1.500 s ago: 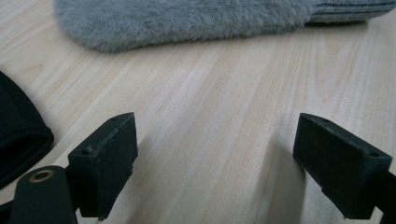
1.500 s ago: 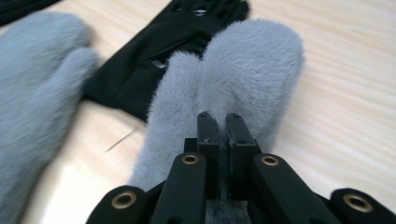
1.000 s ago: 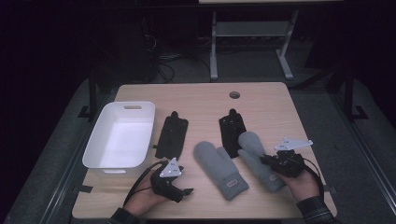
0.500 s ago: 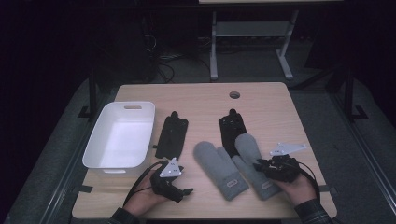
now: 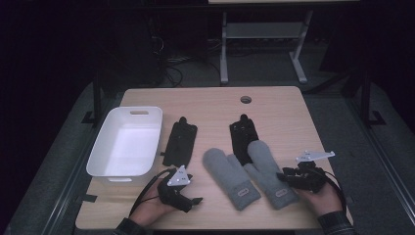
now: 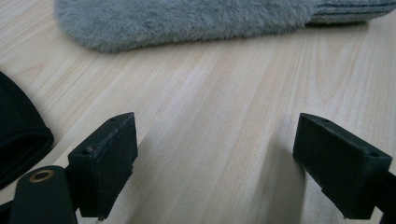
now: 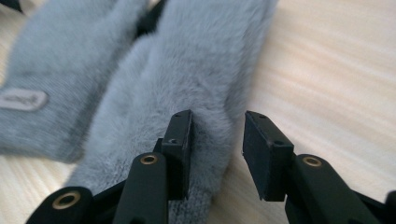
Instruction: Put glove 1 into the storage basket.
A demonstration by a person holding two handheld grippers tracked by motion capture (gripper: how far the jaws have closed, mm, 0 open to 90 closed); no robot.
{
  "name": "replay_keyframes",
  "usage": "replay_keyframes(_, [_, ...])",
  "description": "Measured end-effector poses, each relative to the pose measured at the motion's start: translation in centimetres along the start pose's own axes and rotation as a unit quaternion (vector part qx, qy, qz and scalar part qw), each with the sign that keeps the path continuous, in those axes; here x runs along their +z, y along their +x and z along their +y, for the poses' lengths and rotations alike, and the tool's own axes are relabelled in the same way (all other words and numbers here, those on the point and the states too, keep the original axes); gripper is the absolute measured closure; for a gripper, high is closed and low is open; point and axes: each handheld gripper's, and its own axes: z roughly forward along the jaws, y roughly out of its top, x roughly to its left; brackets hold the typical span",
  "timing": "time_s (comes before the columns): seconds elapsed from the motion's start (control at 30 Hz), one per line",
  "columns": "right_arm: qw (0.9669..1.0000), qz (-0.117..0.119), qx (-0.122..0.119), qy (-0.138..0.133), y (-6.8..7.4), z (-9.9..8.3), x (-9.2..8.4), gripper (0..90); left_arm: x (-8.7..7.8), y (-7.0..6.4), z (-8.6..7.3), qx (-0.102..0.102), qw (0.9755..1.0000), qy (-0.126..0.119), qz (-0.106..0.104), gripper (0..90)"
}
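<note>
The right gripper [image 7: 212,154], jaws just parting around the right grey mitten's [image 5: 266,169] edge, seems to be releasing it; next, withdraw clear. The left gripper [image 6: 229,170] rests spread, empty.

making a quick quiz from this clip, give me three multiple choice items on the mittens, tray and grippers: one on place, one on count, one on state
1. Where is the white tray on the table in the high view?
A. left side
B. right side
C. far edge, middle

2. How many grey mittens lie on the table?
A. one
B. two
C. three

3. How do the right gripper's jaws stand?
A. clamped shut on a black glove
B. parted, having just been opening, with the edge of the right grey mitten between them
C. shut on the tray rim

Answers: 1 A, the tray sits by the left edge. 2 B, the left grey mitten and the right one lie side by side. 3 B, the right gripper view shows a gap between the pads over grey fur.
</note>
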Motion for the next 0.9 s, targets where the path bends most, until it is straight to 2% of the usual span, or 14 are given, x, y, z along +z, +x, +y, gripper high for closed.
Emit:
replay_keyframes(0.17, [0.9998,0.009,0.010,0.017,-0.6,-0.3,0.8,69.0,0.0,0.0,0.0,-0.001,1.0000,0.000,0.000,13.2])
replay_keyframes(0.2, [0.9995,0.018,0.017,0.020,-0.6,-0.4,1.0,78.3,0.0,0.0,0.0,-0.001,1.0000,0.000,0.000,13.2])
replay_keyframes(0.23, [0.9995,0.018,0.017,0.020,-0.6,-0.4,1.0,78.3,0.0,0.0,0.0,-0.001,1.0000,0.000,0.000,13.2])
replay_keyframes(0.3, [0.9997,0.012,-0.007,0.019,-0.2,-0.2,0.9,85.4,0.0,0.0,0.0,-0.001,1.0000,0.000,0.000,13.2])
replay_keyframes(0.37, [0.9997,0.010,-0.010,0.017,-0.1,-0.2,0.8,85.7,0.0,0.0,0.0,-0.001,1.0000,0.000,0.000,13.2])
replay_keyframes(0.47, [0.9998,0.015,-0.012,-0.006,0.3,0.3,0.0,86.1,0.0,0.0,0.0,-0.001,1.0000,0.000,0.000,13.2])
replay_keyframes(0.5, [0.9998,0.015,-0.012,-0.006,0.3,0.3,0.0,86.1,0.0,0.0,0.0,-0.001,1.0000,0.000,0.000,13.2])
replay_keyframes(0.57, [0.9992,0.014,-0.027,-0.026,0.7,0.9,-0.4,86.7,0.0,0.0,0.0,-0.001,1.0000,0.000,0.001,13.2])
replay_keyframes(0.6, [0.9992,0.014,-0.027,-0.026,0.7,0.9,-0.4,86.7,0.0,0.0,0.0,-0.001,1.0000,0.000,0.001,13.2])
replay_keyframes(0.67, [0.9982,0.019,-0.035,-0.045,1.2,1.5,-0.7,87.1,0.0,0.0,0.0,-0.001,1.0000,0.000,0.001,13.2])
replay_keyframes(0.83, [0.9967,0.025,-0.047,-0.061,1.9,2.4,-1.0,87.4,0.0,0.0,0.0,-0.001,1.0000,0.000,0.001,13.2])
replay_keyframes(0.9, [0.9951,0.027,-0.063,-0.071,2.5,3.2,-1.1,87.6,0.1,0.0,0.0,-0.003,1.0000,-0.002,0.001,13.2])
